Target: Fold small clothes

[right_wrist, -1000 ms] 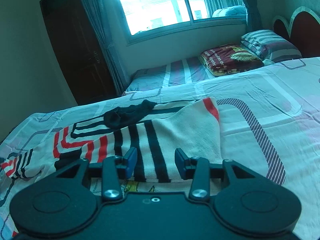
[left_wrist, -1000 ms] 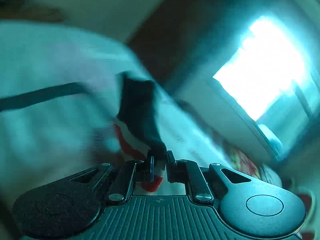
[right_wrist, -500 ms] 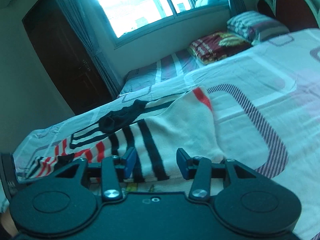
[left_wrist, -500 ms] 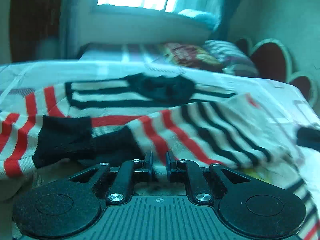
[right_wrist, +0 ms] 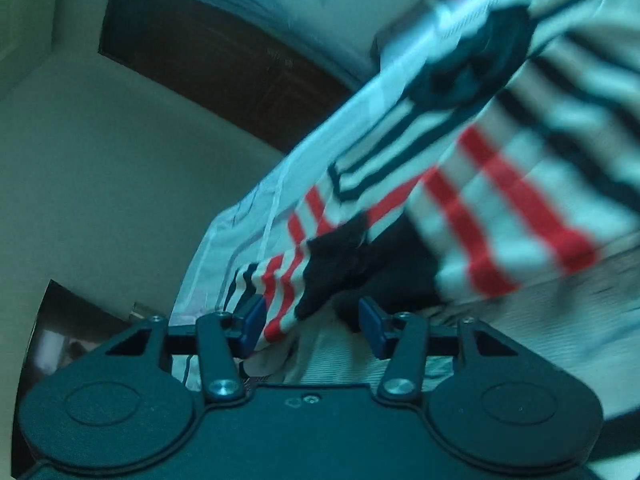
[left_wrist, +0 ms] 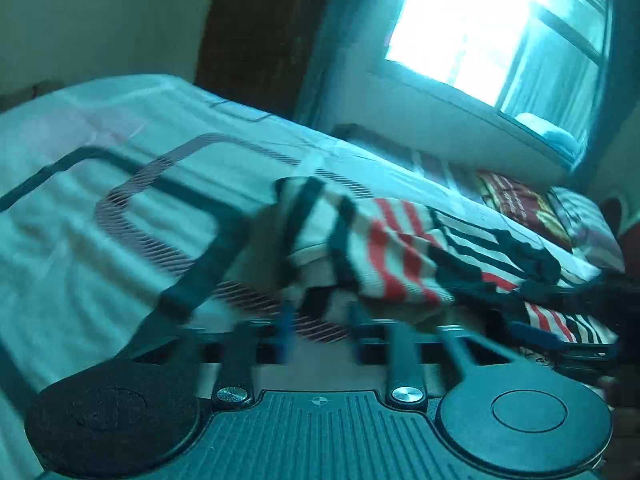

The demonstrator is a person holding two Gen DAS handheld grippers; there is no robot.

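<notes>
A cream knit sweater [left_wrist: 384, 248] with red and black stripes lies rumpled on the patterned bedsheet [left_wrist: 100, 208]. My left gripper [left_wrist: 320, 324] is blurred low over the sweater's near edge. Its jaws are opening, with only sheet and the sweater's hem beyond them and nothing pinched. In the right wrist view the sweater [right_wrist: 512, 200] fills the right side, its black collar [right_wrist: 472, 64] at the top. My right gripper [right_wrist: 313, 324] is open. The sleeve's black cuff [right_wrist: 332, 272] lies between the blue pads [right_wrist: 254, 320], and they do not press on it.
A folded red blanket [left_wrist: 516, 204] and a striped pillow [left_wrist: 580, 220] lie at the bed's far end under a bright window [left_wrist: 480, 20]. A dark wooden door [left_wrist: 260, 40] stands behind the bed. The other gripper's blue finger pad [left_wrist: 536, 332] shows at the right edge.
The left gripper held dark cloth a second ago and was still shut half a second ago; its jaws now stand apart. The right gripper has rolled and dropped close to the sleeve.
</notes>
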